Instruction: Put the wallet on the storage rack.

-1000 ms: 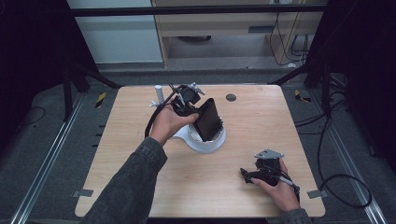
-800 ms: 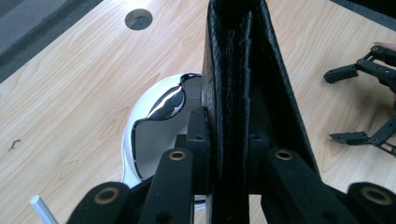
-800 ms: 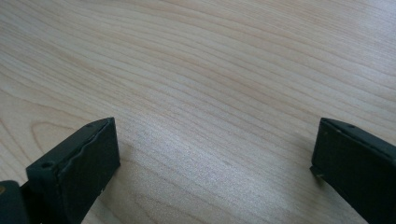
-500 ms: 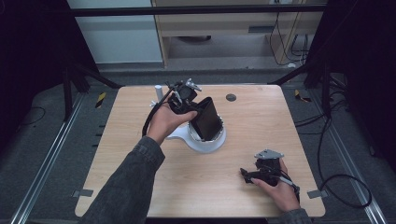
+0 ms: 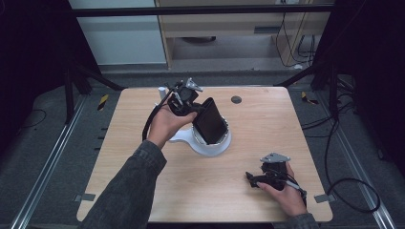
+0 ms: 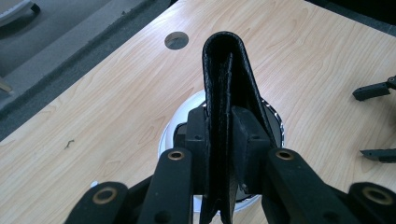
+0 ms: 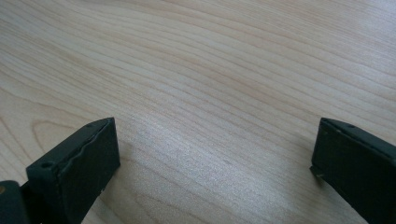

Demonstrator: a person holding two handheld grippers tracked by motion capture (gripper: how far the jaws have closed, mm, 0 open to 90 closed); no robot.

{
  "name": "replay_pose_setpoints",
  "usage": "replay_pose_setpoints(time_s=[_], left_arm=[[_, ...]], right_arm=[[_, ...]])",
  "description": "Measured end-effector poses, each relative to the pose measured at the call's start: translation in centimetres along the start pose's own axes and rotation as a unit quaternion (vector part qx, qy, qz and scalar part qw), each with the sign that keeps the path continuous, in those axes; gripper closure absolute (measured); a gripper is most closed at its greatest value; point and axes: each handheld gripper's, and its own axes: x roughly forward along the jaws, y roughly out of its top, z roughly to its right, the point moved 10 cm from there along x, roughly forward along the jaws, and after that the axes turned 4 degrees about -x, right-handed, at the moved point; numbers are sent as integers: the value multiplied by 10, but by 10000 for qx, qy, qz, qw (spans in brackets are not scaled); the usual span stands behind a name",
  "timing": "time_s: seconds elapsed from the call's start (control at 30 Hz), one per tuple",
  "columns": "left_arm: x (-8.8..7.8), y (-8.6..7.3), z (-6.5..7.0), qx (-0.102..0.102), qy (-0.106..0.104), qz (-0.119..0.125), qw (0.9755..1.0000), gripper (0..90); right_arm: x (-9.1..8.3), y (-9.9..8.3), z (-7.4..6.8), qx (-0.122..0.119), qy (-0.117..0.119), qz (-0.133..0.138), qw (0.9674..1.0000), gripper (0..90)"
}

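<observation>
- Over the middle of the wooden table (image 5: 143, 143), my left gripper (image 6: 219, 140) pinches a black folded wallet (image 5: 210, 121); its jaws are pressed against the wallet's two faces, as the left gripper view shows.
- Wallet position: held above a white round dish (image 5: 210, 145) that sits on the table near its centre. I cannot tell whether the wallet's lower edge touches the dish.
- Wallet orientation, high view: it is tilted, long axis running from the gripper near the far-left down toward the near-right, with one broad face turned up toward the camera.
- Wallet orientation, left gripper view: seen edge-on, the folded spine (image 6: 224, 42) points away from the gripper, toward a round grey grommet (image 6: 176, 40) set in the tabletop.
- Left hand (image 5: 165, 124) wraps the gripper body; a dark sleeve (image 5: 124, 191) comes in from the bottom edge.
- Right gripper (image 5: 253, 180) rests low at the near-right of the table, well apart from the dish, held in the right hand (image 5: 284, 191).
- Right gripper view: its jaws stand spread wide, with bare wood grain between them.
</observation>
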Motion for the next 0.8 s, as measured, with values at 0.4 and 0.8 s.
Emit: replay_pose_setpoints(time_s=[0.4, 0.8], left_arm=[[-8, -1, -8, -47, 32, 97, 9999, 782], [-25, 5, -8, 21, 114, 376, 9992, 724]], right_arm=[[0, 0, 0, 0, 1, 1, 10000, 10], [0, 0, 0, 0, 1, 2, 10000, 10]])
